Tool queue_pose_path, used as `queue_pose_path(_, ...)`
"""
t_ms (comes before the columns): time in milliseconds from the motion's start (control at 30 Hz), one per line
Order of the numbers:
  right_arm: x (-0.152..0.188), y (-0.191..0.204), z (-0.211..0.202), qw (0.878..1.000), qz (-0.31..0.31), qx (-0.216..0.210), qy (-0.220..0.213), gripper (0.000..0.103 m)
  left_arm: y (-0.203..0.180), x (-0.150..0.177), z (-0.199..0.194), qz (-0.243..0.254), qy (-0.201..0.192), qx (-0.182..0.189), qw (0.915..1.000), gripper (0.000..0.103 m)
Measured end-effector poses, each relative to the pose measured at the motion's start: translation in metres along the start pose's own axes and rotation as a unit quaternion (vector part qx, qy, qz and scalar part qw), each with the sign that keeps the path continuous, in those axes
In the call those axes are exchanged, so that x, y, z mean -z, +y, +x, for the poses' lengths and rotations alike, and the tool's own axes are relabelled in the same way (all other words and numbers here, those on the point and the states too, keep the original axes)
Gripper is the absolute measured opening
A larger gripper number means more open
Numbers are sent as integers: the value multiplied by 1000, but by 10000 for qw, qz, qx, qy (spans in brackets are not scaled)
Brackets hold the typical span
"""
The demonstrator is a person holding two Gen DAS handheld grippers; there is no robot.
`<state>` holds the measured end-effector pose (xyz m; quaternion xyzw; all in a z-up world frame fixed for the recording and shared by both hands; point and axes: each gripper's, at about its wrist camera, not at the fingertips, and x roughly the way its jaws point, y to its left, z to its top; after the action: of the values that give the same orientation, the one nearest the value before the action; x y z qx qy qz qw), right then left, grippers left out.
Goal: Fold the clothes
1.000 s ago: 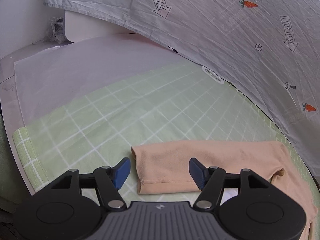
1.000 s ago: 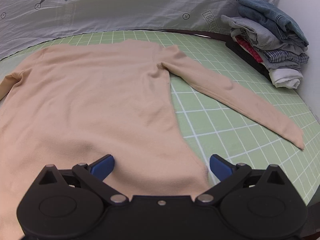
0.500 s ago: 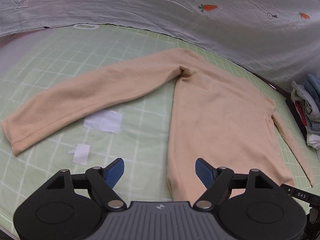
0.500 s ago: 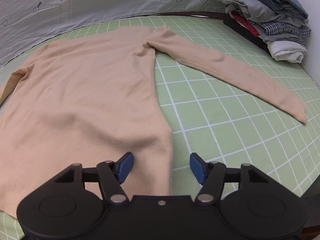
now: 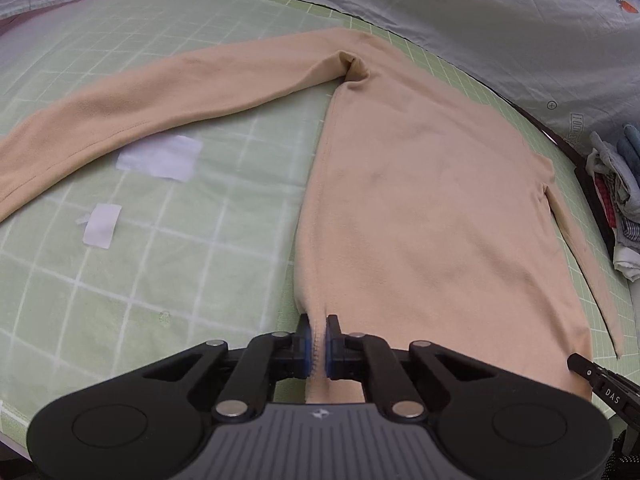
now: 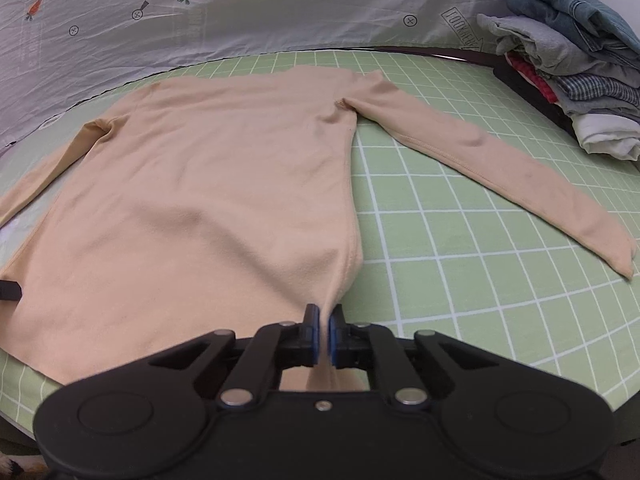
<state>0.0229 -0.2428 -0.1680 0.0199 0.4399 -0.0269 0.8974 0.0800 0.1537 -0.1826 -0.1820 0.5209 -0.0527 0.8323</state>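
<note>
Left tongs (image 5: 316,338): your blue pads are pressed together on the sweater's hem corner, at 6 o'clock in the left wrist view; a pinch of fabric stands up between them.

Right tongs (image 6: 325,336): yours are clamped on the opposite hem corner, at 6 o'clock in the right wrist view, with the side seam rising into the pads.

Sweater (image 5: 432,208): you have it lying flat on the green grid cover (image 5: 160,272), body running from 6 toward 12 o'clock. One sleeve (image 5: 168,92) stretches out toward 9 o'clock in the left view; the other sleeve (image 6: 496,168) reaches toward 3 o'clock in the right view.

White patches (image 5: 160,157): two pale scraps lie on the cover just beside the left sleeve, around 9 o'clock.

Clothes pile (image 6: 568,64): you see denim, grey, checked and white garments stacked at 2 o'clock, well apart from the sweater. What the pile rests on is a dark flat piece; I cannot tell whether it is a tray.

Printed sheet (image 6: 240,8): grey fabric with carrots and arrows spans 12 o'clock, behind the cover.
</note>
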Motion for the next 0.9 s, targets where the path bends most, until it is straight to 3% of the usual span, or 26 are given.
queue_pose_path(67, 3, -3, 3, 9998, 103, 64, 129, 7, 10, 0, -1, -226, 56, 129, 9996, 8)
queue_pose_path(167, 3, -2, 5, 9994, 172, 223, 177, 12, 10, -5, -5, -110, 19, 3, 9999, 16)
queue_pose_path(200, 2, -1, 5, 9992, 181, 303, 172, 24, 9, -7, -8, -47, -47, 11, 10000, 17)
queue_pose_path(233, 1, 0, 5, 9987, 190, 440, 158, 38, 9, -9, -12, 13, -126, 19, 9999, 25)
queue_pose_path(300, -1, 0, 3, 9977, 281, 605, 91, 44, 9, -14, -21, 111, -364, 8, 9993, 40)
queue_pose_path(367, -4, 0, 1, 9965, 407, 733, 37, 50, 13, -20, -29, 164, -538, -43, 9984, 47)
queue_pose_path(467, -8, 7, 0, 9946, 493, 911, -88, 71, 26, -30, -40, 135, -788, -259, 9965, 61)
queue_pose_path(533, -10, 13, 0, 9935, 531, 986, -183, 85, 37, -36, -44, 62, -934, -450, 9946, 83)
queue_pose_path(633, -13, 27, 4, 9934, 564, 975, -228, 99, 63, -45, -47, -194, -996, -762, 9919, 84)
queue_pose_path(900, -25, 81, 26, 9944, 534, 889, -186, 102, 136, -56, -65, -712, -1134, -1547, 9788, 87)
